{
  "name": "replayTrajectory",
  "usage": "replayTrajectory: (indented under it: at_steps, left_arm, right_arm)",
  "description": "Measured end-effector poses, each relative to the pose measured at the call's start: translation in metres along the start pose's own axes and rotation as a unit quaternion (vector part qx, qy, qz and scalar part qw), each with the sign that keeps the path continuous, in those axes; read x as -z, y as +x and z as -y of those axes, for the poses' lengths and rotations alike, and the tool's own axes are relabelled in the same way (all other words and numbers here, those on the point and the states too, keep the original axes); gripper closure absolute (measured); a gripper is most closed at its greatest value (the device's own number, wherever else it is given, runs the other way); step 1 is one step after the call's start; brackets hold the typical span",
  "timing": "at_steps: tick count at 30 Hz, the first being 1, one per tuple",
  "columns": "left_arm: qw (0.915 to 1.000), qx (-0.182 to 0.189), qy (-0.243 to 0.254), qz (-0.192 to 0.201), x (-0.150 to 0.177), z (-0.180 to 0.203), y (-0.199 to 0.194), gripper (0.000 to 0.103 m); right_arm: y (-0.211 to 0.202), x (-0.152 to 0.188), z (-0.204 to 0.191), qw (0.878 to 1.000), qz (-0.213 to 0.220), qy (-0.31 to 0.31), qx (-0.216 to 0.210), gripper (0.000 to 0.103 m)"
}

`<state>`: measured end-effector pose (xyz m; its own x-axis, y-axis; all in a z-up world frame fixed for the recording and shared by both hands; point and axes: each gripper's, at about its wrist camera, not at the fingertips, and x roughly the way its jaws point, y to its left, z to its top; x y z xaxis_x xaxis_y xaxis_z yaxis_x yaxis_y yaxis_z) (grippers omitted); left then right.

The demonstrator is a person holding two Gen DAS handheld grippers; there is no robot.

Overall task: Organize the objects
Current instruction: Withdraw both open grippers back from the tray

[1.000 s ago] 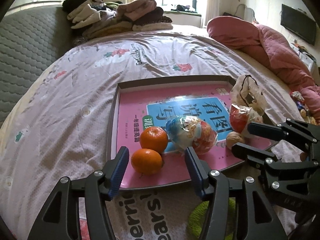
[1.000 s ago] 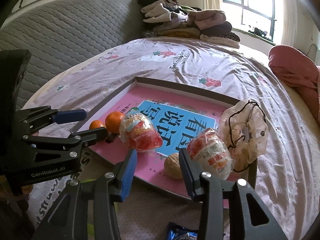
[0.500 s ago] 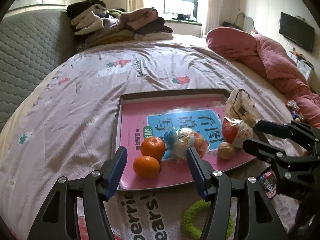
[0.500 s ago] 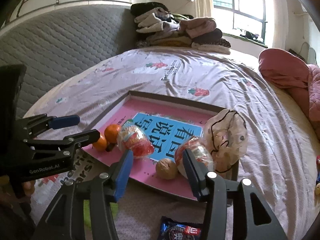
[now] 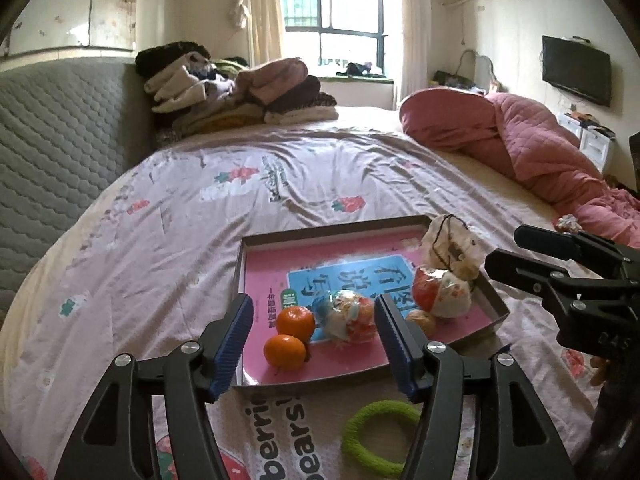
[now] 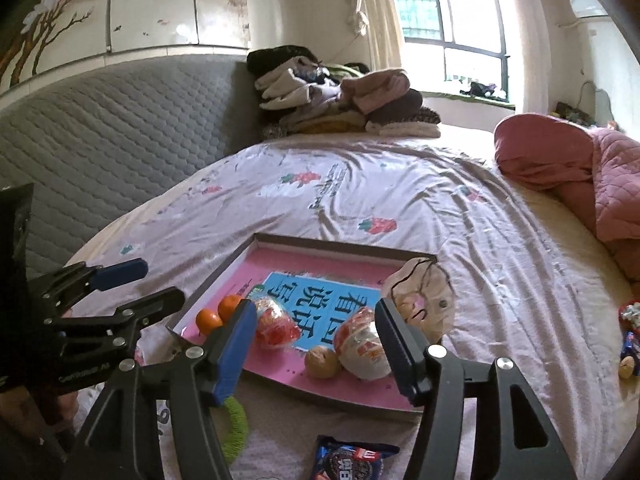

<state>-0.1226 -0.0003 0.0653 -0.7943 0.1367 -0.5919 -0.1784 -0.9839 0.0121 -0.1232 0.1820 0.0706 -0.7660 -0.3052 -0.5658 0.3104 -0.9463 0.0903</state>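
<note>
Bedding in a pale strawberry print (image 5: 192, 240) covers the mattress that carries everything here, with a grey quilted headboard (image 5: 60, 140) on one side, a heap of folded clothes (image 5: 236, 92) at the far end and a rumpled pink quilt (image 5: 532, 152) along the other edge. Near the front of the bed lies a shallow dark-rimmed tray (image 5: 238, 280), its floor filled by a pink book with a blue title panel (image 5: 360, 276). Inside the tray, at the far right corner, a cream drawstring pouch (image 5: 450, 242) leans on the rim; just in front of it sits a red-and-white wrapped snack (image 5: 440, 294), and a second wrapped snack with blue and orange print (image 5: 348, 316) lies mid-tray. Two mandarins (image 5: 290, 334) touch each other at the near left of the book, and a walnut (image 6: 322, 362) rests against the red-and-white snack near the front rim. Outside the tray, on the sheet just in front of it, lie a green fuzzy ring (image 5: 380, 436) and a dark cookie packet (image 6: 352, 460). The left gripper (image 5: 312, 344) hangs above the near edge of the tray with its blue-padded jaws spread wide and nothing between them; the right gripper (image 6: 316, 344) hangs beside it, likewise spread apart and holding nothing, framing the two snacks and the walnut.
</note>
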Motion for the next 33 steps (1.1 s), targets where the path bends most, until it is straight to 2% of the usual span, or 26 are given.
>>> replayTrajectory:
  at_steps: [12,19,33]
  left_arm:
    - [0.9999,-0.003,-0.014,0.010,0.006,0.003,-0.021,0.030]
    - [0.9995,-0.016,0.002,0.027,0.010,0.012,-0.032,0.030]
    - [0.9998,-0.017,0.004,-0.006,0.034,0.013,-0.025,0.030]
  right_arm:
    - [-0.029,0.014,0.003,1.000,0.025,0.013,0.006,0.041]
    - [-0.040,0.025,0.000,0.999,0.031,0.006,0.008,0.039]
    - [-0.039,0.044,0.002,1.000,0.007,0.005,0.016,0.039]
